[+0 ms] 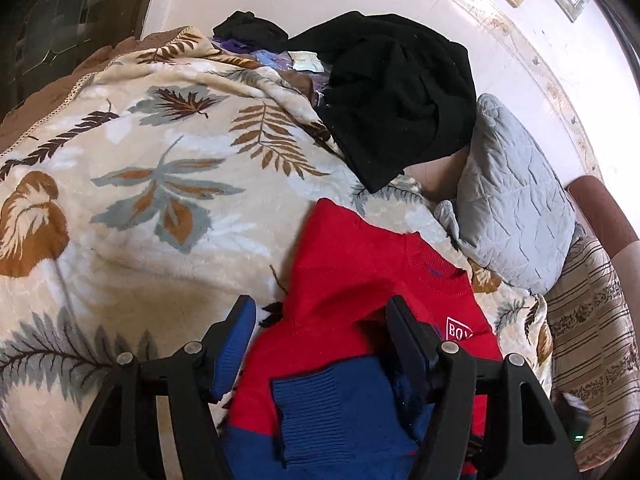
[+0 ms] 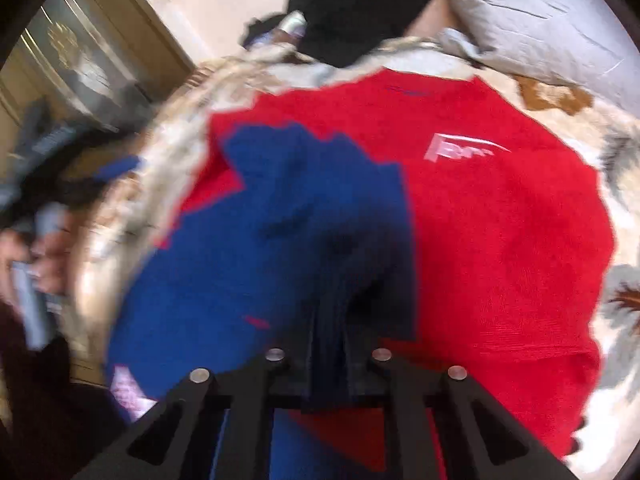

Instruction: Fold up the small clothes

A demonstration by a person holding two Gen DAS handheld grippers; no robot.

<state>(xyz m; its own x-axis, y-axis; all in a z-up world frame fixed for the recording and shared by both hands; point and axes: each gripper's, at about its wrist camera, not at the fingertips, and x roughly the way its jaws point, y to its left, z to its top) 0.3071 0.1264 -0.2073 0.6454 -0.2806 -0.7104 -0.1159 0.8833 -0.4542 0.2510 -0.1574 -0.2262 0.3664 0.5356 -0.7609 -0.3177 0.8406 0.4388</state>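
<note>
A small red sweater [image 1: 352, 272] with blue sleeves and a white chest logo lies on a leaf-patterned blanket [image 1: 152, 184]. My left gripper [image 1: 320, 324] is open, its fingers either side of the sweater's left part, with a blue ribbed cuff [image 1: 332, 412] between them near the camera. In the right wrist view the sweater [image 2: 500, 220] fills the frame, blurred. My right gripper [image 2: 328, 344] is shut on the blue sleeve [image 2: 280, 240], which is drawn over the red body.
A black garment [image 1: 400, 88] lies in a heap at the far end of the blanket, with small items behind it. A grey quilted pillow [image 1: 516, 208] lies to the right. A striped cushion [image 1: 592, 332] sits at the right edge. A wooden cabinet [image 2: 80, 60] stands at the left.
</note>
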